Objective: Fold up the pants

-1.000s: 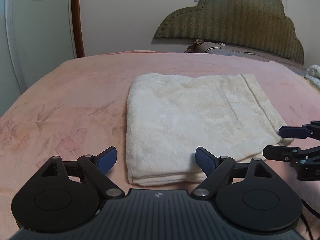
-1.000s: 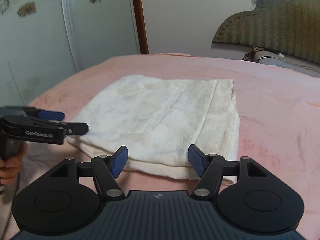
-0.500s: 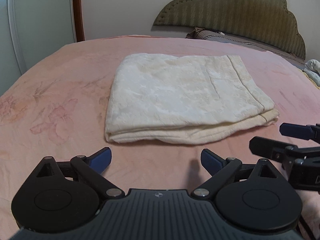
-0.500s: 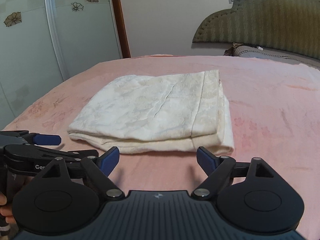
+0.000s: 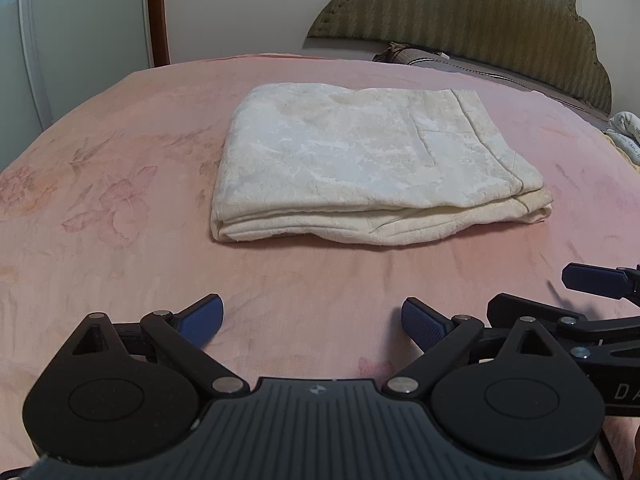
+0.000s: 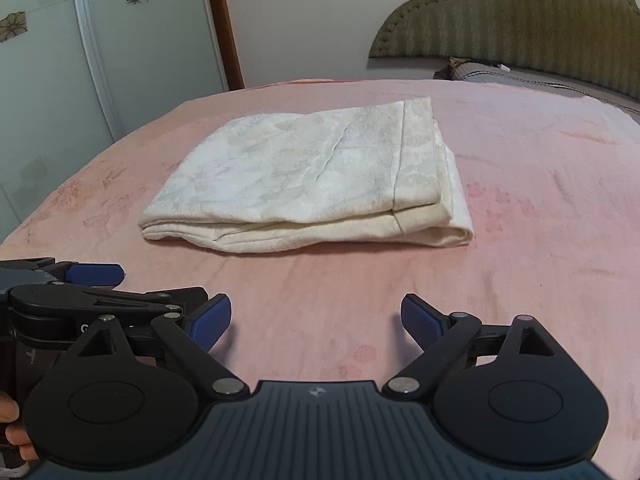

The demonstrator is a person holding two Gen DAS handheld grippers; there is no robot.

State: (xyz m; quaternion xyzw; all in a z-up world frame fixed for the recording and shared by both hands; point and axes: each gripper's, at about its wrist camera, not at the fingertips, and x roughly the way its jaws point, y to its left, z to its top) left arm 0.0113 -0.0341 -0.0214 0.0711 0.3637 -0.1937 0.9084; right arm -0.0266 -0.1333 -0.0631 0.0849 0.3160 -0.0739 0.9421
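Folded pants [image 5: 372, 168] are the only obstacle mid-bedspread [image 5: 120, 184]; bare pink cloth on every side of pants gives open passage. Beyond pants, headboard [image 5: 480, 12] and pillow [image 5: 460, 62] block the far edge; wardrobe doors [image 6: 100, 60] stand far-left of pants.

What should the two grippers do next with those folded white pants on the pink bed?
Probably pull both away and stop. The cream-white textured pants already lie folded in a neat rectangle on the pink bedspread. The left hand-held gripper is open and empty; the right hand-held gripper is opening, nothing between its fingers.
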